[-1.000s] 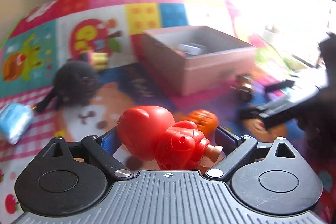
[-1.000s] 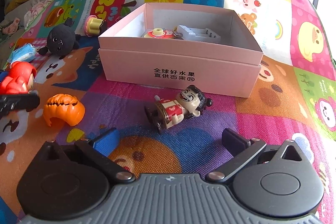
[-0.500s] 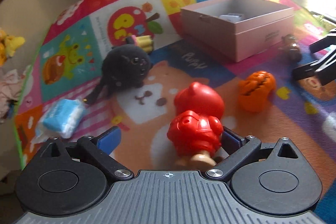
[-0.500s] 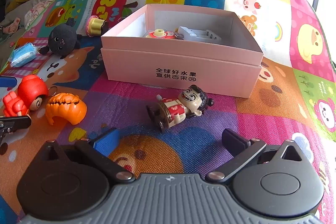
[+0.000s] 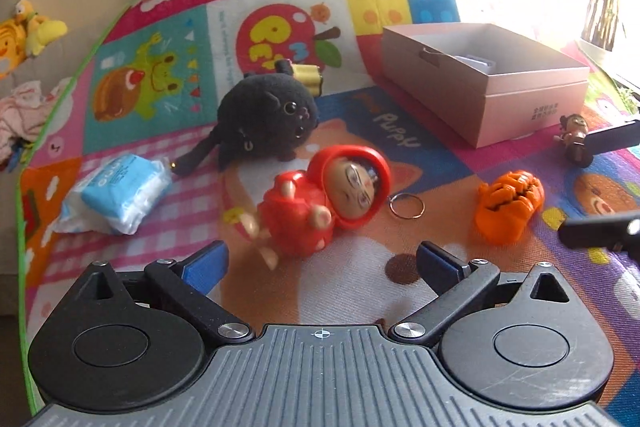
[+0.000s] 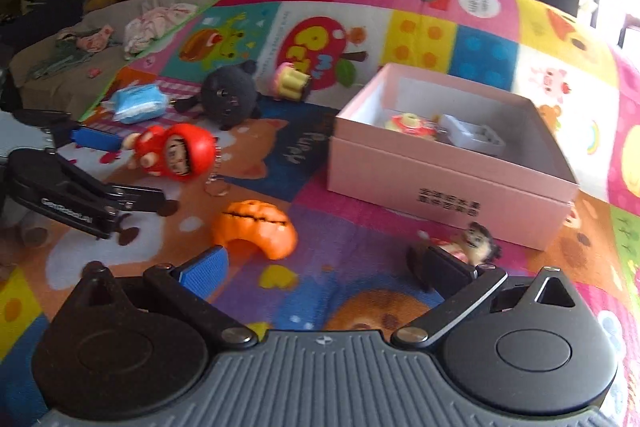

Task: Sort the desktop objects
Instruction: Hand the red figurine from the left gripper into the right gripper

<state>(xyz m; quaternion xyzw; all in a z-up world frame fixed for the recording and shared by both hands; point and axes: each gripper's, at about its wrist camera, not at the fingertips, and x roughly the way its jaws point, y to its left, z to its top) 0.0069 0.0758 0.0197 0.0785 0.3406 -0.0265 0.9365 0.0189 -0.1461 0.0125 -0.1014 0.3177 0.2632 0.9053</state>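
Observation:
A red hooded doll (image 5: 320, 203) with a key ring (image 5: 407, 205) lies face up on the play mat, just beyond my left gripper (image 5: 320, 263). That gripper's jaws are opening and its pads do not touch the doll. The right wrist view shows the same doll (image 6: 176, 151) between the left gripper's fingers (image 6: 96, 139). My right gripper (image 6: 322, 265) is open and holds nothing. An orange pumpkin (image 6: 256, 227) lies ahead of its left finger, and a small dark-haired figure (image 6: 476, 243) lies by its right finger. The open pink box (image 6: 440, 187) holds a few small items.
A black plush (image 5: 268, 119), a blue tissue pack (image 5: 120, 191) and a yellow roll toy (image 5: 306, 77) lie behind the doll. The pink box (image 5: 532, 107) stands at the right. Plush toys and clothes lie beyond the mat's left edge.
The left gripper let go of the red doll, which now lies face up on the mat, and the jaws spread wide. The right gripper rose and swung left.

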